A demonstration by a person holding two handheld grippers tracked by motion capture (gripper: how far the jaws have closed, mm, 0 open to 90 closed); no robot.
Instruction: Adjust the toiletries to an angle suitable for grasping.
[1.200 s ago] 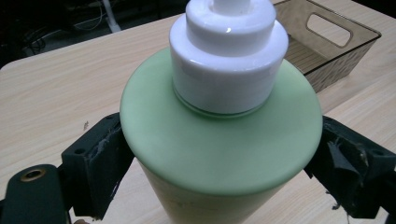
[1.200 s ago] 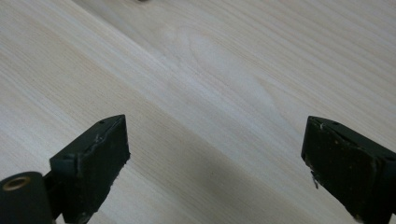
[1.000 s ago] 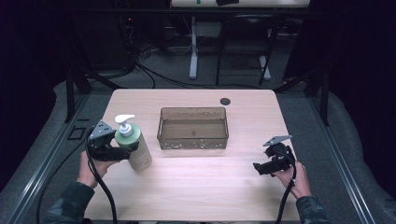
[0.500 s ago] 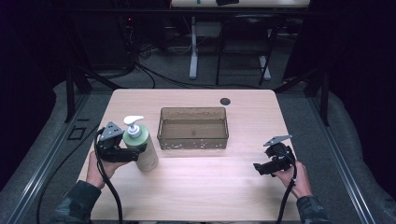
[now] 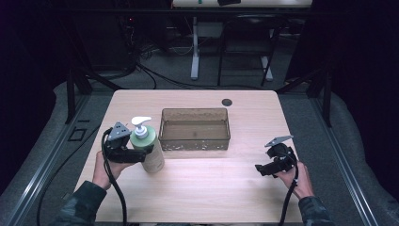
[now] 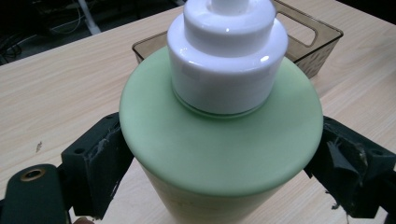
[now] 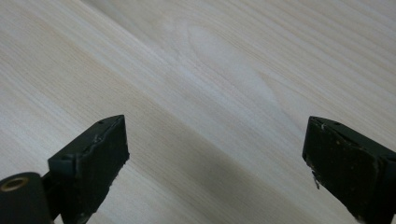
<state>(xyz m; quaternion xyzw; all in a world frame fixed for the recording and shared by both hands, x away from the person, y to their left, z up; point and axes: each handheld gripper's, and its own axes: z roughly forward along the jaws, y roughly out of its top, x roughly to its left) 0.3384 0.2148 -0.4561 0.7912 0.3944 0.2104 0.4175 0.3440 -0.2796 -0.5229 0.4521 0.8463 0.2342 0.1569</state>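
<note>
Left tongs (image 6: 219,154) around smooth round bottle (image 6: 219,140)

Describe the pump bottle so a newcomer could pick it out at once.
Start at the wooden table and find the brown see-through bin at its middle. Just off the bin's left end stands the pump bottle, clamped between the left gripper's jaws. It is the one upright thing there: pale green body, white pump head.

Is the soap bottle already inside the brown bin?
No, the soap bottle stands on the table left of the brown bin, clamped by the left gripper.
</note>
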